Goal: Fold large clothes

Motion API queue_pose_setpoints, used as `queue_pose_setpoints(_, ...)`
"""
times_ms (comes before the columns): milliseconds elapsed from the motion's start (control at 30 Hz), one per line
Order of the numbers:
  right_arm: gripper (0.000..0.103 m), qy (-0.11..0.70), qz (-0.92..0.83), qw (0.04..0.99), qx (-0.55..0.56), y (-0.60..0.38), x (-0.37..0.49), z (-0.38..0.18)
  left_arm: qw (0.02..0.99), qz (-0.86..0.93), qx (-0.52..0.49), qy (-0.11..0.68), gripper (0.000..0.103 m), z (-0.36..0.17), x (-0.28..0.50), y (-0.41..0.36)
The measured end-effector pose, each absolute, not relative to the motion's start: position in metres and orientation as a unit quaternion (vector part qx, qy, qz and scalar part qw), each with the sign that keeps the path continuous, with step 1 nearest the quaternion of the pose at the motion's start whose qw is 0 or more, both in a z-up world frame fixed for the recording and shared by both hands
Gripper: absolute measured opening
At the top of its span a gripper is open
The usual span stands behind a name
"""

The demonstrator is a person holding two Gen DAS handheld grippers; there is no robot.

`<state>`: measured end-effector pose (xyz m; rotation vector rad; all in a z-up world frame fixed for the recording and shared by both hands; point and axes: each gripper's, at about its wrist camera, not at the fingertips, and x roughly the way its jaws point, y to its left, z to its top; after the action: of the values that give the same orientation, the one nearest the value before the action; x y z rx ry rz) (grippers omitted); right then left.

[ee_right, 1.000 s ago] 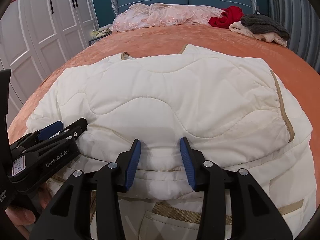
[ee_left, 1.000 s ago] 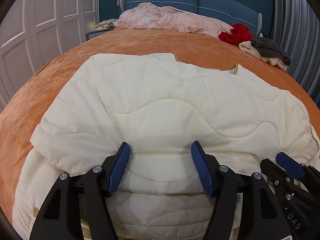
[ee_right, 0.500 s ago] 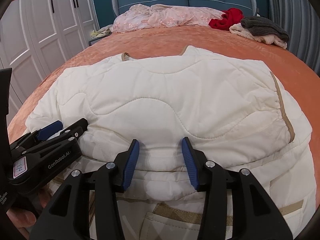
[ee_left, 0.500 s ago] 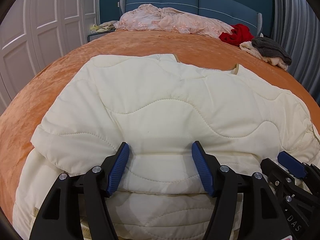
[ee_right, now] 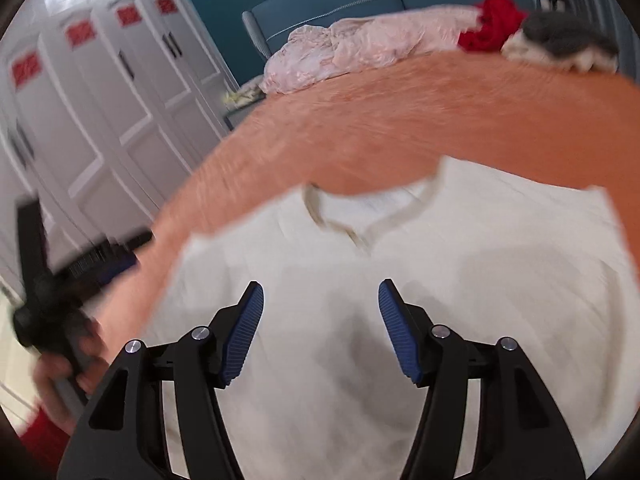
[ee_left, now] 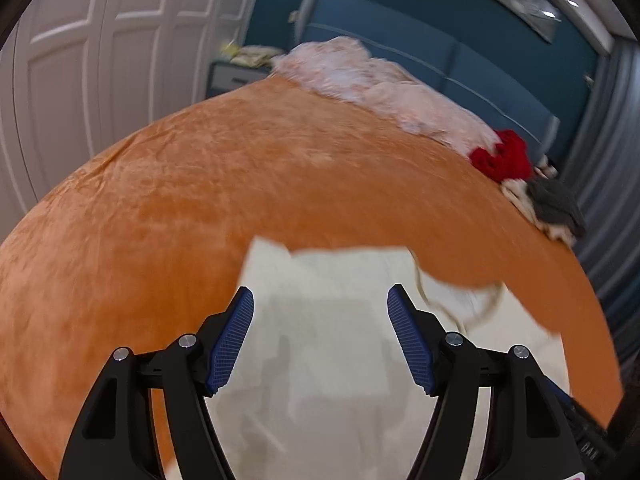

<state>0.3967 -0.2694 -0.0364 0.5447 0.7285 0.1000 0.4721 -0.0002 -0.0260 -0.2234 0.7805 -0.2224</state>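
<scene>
The cream quilted jacket lies folded on the orange velvety bedspread, filling the lower centre and right of the right wrist view, its tan-trimmed neckline toward the top of the garment; the picture is blurred. In the left wrist view the jacket shows at lower centre, beneath the left gripper, whose blue-padded jaws are opening and stand wide, with nothing pinched between them. The right gripper hangs over the jacket, its jaws also opening and clear of the cloth. At the upper part of both views a crumpled pink floral cloth, a red garment and a grey and cream pile rest near the blue padded headboard. White panelled wardrobe doors fill the upper left.
</scene>
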Motion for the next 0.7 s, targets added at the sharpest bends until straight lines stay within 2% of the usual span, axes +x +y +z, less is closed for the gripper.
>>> queue_pose_setpoints(100, 0.059, 0.363, 0.044, 0.883, 0.295, -0.276, 0.454, -0.045, 0.902, -0.100, -0.106, 0.407, 0.067, -0.035, 0.519, -0.006)
queue_pose_setpoints(267, 0.059, 0.394, 0.054, 0.869, 0.293, -0.264, 0.523, -0.069, 0.874, -0.111, -0.119, 0.458, 0.067, -0.078, 0.551, -0.015)
queue_pose_setpoints(300, 0.060, 0.399, 0.057, 0.868, 0.288, -0.262, 0.528, -0.072, 0.874, -0.109, -0.117, 0.458, 0.067, -0.083, 0.551, -0.015)
queue_pose_setpoints(367, 0.067, 0.418, 0.068, 0.865, 0.268, -0.250, 0.541, -0.086, 0.881, -0.102, -0.104, 0.449, 0.067, -0.096, 0.549, -0.016)
queue_pose_setpoints(500, 0.066, 0.456, 0.090, 0.853, 0.236, -0.231, 0.547, -0.116, 0.897, -0.098, -0.083, 0.422, 0.073, -0.114, 0.537, -0.020)
queue_pose_setpoints(533, 0.053, 0.451, 0.088, 0.860, 0.220, -0.226, 0.544, -0.117, 0.900, -0.098, -0.082, 0.417, 0.074, -0.114, 0.536, -0.020)
queue_pose_setpoints(567, 0.028, 0.446, 0.091, 0.864, 0.213, -0.224, 0.542, -0.117, 0.903, -0.095, -0.081, 0.411, 0.075, -0.115, 0.534, -0.020)
queue_pose_setpoints(600, 0.013, 0.440, 0.088, 0.868, 0.214, -0.226, 0.539, -0.117, 0.905, -0.092, -0.081, 0.406, 0.075, -0.116, 0.532, -0.019)
queue_pose_setpoints(633, 0.007, 0.429, 0.083, 0.872, 0.220, -0.228, 0.536, -0.116, 0.906, -0.089, -0.080, 0.406, 0.075, -0.117, 0.533, -0.020)
queue_pose_setpoints(700, 0.005, 0.409, 0.067, 0.882, 0.223, -0.233, 0.528, -0.114, 0.908, -0.078, -0.080, 0.404, 0.075, -0.118, 0.534, -0.019)
